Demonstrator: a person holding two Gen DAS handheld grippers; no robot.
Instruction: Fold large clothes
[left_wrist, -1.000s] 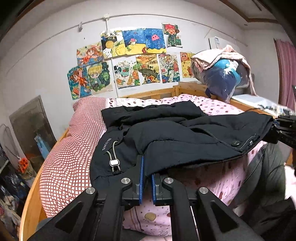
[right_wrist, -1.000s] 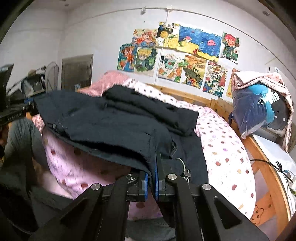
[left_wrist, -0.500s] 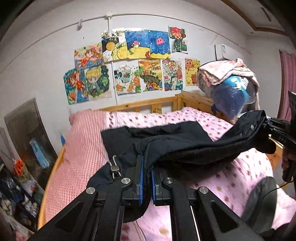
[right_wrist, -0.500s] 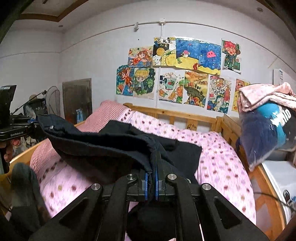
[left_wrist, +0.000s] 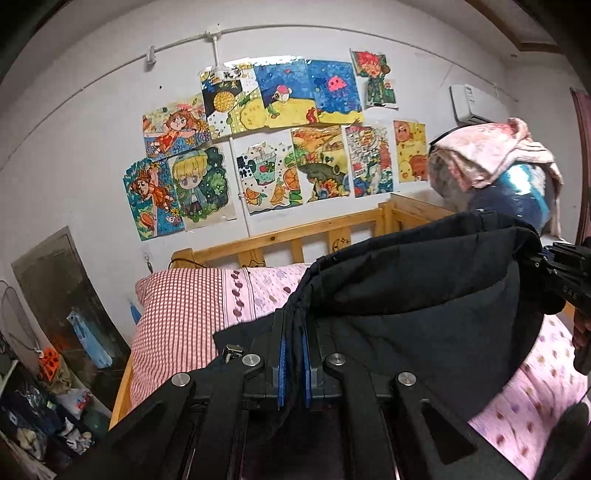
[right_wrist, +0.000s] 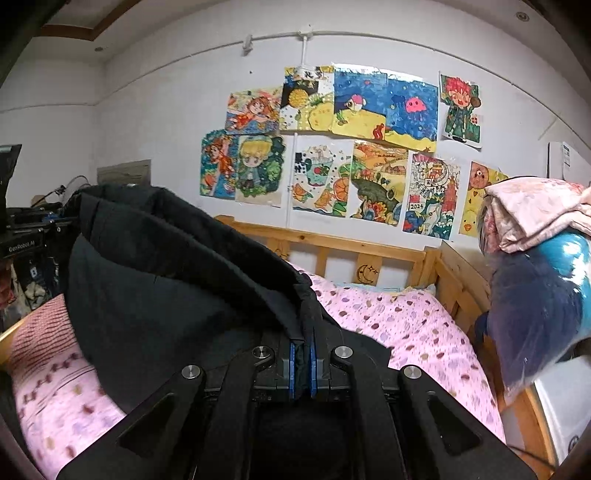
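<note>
Both grippers up off the bed (left_wrist: 258, 291), a black jacket (left_wrist: 424, 295) strung between them.

Left gripper (left_wrist: 293, 354): blue-padded fingers pressed together on a bunched hem of the jacket, fabric filling the slot between the pads. A metal cord toggle (left_wrist: 233, 351) shows just left of the fingers.

Right gripper (right_wrist: 303, 363): pinched on a thick fold of the same jacket, dark cloth wedged between its blue pads. From the left wrist view this gripper (left_wrist: 557, 273) sits at the far right edge, holding the other end of the cloth, with a hand (left_wrist: 581, 328) under it.

The jacket hangs in the air above the bed, sagging in a wide drape between the two pinch points; its lower part appears to trail down toward the mattress, though contact cannot be made out. In the right wrist view the jacket (right_wrist: 166, 280) rises up and away to the left, where the other gripper (right_wrist: 26, 240) shows at the edge.

The bed carries a pink spotted quilt (right_wrist: 399, 325). At its head end lies a red-checked pillow (left_wrist: 177, 317). Behind the bed, a wooden headboard (right_wrist: 351, 247), and above that a cluster of children's drawings (left_wrist: 280, 147) taped to the white wall. Beside the bed's right end, a bagged bundle of bedding (right_wrist: 543, 280) topped with a pink cloth.
</note>
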